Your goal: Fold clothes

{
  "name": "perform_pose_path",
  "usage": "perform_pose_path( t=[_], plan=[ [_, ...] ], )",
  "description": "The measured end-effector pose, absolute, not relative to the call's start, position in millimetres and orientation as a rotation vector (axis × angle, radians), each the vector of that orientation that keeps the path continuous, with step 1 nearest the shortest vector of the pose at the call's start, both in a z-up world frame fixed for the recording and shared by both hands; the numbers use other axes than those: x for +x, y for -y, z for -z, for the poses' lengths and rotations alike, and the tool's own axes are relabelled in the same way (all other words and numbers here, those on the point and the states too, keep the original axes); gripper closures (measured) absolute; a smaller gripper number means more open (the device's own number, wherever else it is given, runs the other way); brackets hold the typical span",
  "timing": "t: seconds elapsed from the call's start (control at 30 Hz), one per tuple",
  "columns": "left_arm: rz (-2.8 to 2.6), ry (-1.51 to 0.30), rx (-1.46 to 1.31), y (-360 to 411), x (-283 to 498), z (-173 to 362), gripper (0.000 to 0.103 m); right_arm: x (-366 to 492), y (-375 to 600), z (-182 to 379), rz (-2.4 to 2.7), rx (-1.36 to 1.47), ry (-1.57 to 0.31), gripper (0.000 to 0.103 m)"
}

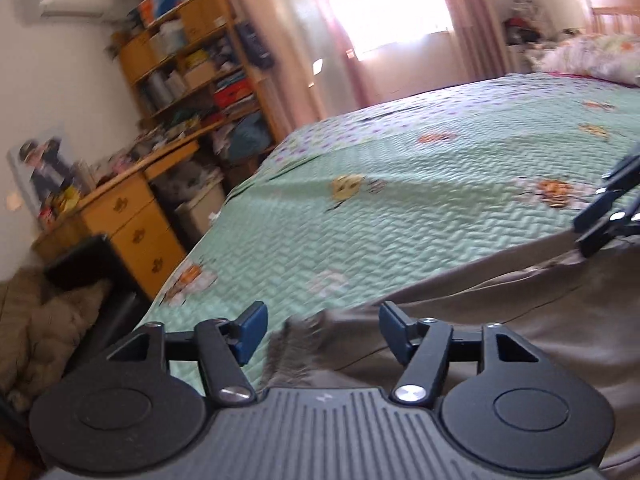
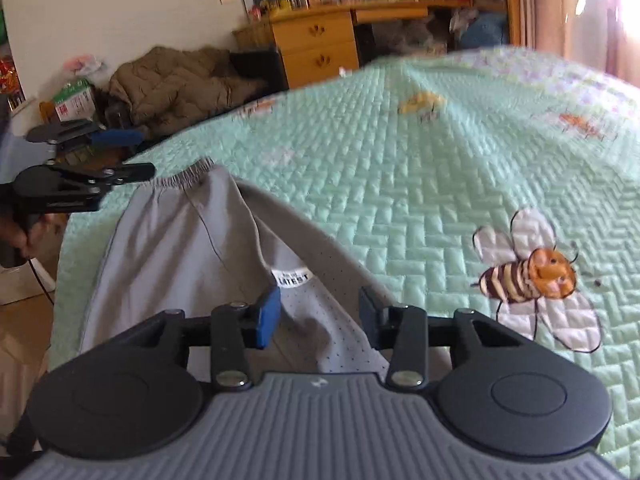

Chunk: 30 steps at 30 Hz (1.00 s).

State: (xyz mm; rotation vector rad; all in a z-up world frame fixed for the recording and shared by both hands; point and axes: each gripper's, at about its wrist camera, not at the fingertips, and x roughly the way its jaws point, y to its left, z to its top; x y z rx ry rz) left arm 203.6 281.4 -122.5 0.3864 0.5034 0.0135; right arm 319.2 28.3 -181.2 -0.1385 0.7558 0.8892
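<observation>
A grey garment (image 2: 176, 248) with an elastic hem (image 2: 188, 174) and a white label (image 2: 292, 276) lies on the near part of the bed. In the left wrist view the garment (image 1: 480, 320) looks brownish and its gathered hem (image 1: 292, 340) sits between my left gripper's (image 1: 322, 332) blue pads, which stand apart from it. That left gripper (image 2: 128, 154) shows open at the left of the right wrist view, beside the hem. My right gripper (image 2: 319, 318) straddles the label end of the cloth, and its pads do not press on it. Its fingers (image 1: 600, 216) show at the right edge.
The bed's green quilt (image 2: 400, 180) with bee pictures stretches ahead. A pillow (image 1: 592, 56) lies at the head. Beside the bed stand a wooden desk with drawers (image 1: 132, 224), cluttered shelves (image 1: 192, 60), a dark chair and a brown padded coat (image 2: 172, 84). A hand (image 2: 20, 236) holds the left gripper.
</observation>
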Motion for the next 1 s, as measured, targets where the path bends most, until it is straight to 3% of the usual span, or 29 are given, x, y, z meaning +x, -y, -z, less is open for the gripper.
perform_pose_path(
  t=[0.37,0.63,1.0],
  plan=[
    [0.044,-0.528,0.386,-257,206,134,0.03,318,-40,195,-0.925,-0.306,-0.768,0.063],
    [0.068,-0.513,0.401,-250,196,131,0.022,315,-41,192,-0.909,-0.309,-0.765,0.102],
    [0.07,-0.496,0.432,-246,184,129,0.018,294,-34,154,-0.766,-0.334,-0.544,0.103]
  ],
)
